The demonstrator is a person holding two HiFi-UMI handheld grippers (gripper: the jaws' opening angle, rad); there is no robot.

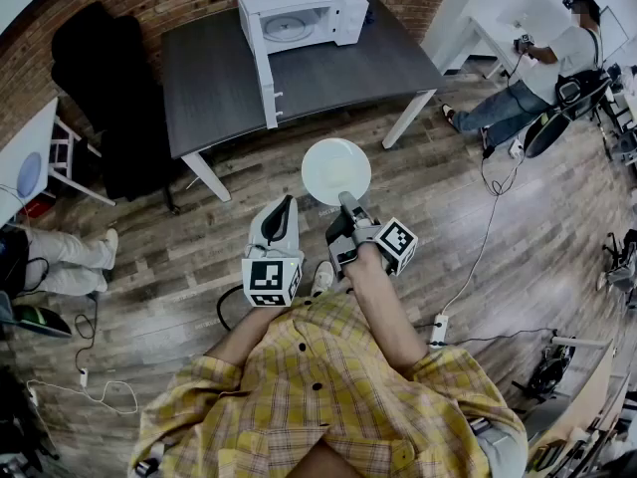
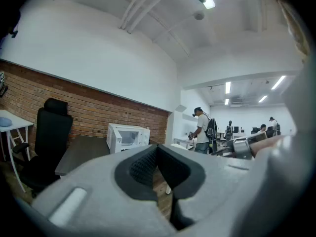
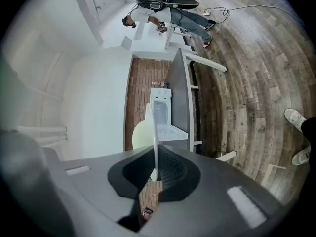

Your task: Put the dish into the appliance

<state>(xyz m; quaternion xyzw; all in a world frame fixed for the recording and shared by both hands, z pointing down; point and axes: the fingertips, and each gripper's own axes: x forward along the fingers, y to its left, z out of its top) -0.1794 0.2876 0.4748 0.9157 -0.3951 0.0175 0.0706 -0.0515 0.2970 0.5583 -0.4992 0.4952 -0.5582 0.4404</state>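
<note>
The right gripper (image 3: 155, 164) is clenched on the rim of the white dish (image 1: 336, 169). In the right gripper view the dish is seen edge-on between the pads. It is carried in the air in front of the person, well short of the surface (image 1: 214, 83). The left gripper (image 2: 158, 149) is held just beside the right one, closed with nothing between its jaws. The step in hand is judged to be the carry toward the microwave (image 1: 299, 13). For this the dish is best held level and gripped firmly, since only a narrow part of the rim is pinched and a tilt could let it slip. The microwave's door (image 1: 267, 86) is swung open toward the front edge of the surface, so the cavity can be entered straight on. The door's edge and the cavity's frame are the edges to be cleared, probably by an approach from the right of the door. Wooden floor (image 1: 259, 182) lies between the person and the surface. A black chair (image 1: 95, 63) is at the left and a cable (image 1: 488, 237) at the right, both well apart from the direct path.
</note>
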